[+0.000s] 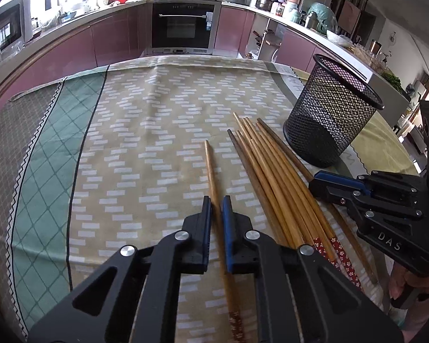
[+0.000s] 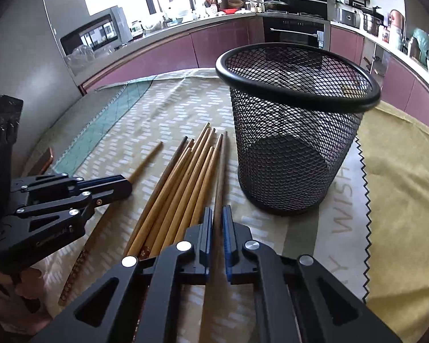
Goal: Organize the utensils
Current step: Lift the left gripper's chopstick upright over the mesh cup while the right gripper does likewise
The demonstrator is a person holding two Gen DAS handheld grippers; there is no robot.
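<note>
Several wooden chopsticks (image 1: 274,177) lie in a bundle on the patterned tablecloth (image 1: 146,131), left of a black mesh holder (image 1: 329,117). My left gripper (image 1: 216,203) is shut on a single light chopstick (image 1: 211,168) that lies apart, left of the bundle. My right gripper (image 2: 216,213) is shut on the dark chopstick (image 2: 219,171) at the right edge of the bundle (image 2: 183,177), just in front of the mesh holder (image 2: 294,131). The holder looks empty. Each gripper shows in the other's view: the right one (image 1: 314,184), the left one (image 2: 127,185).
A yellow cloth (image 2: 400,171) with a zigzag edge lies right of the holder. Pink kitchen cabinets (image 1: 105,37) and an oven (image 1: 183,25) run behind the table. A wooden chair back (image 2: 47,157) shows at the table's left edge.
</note>
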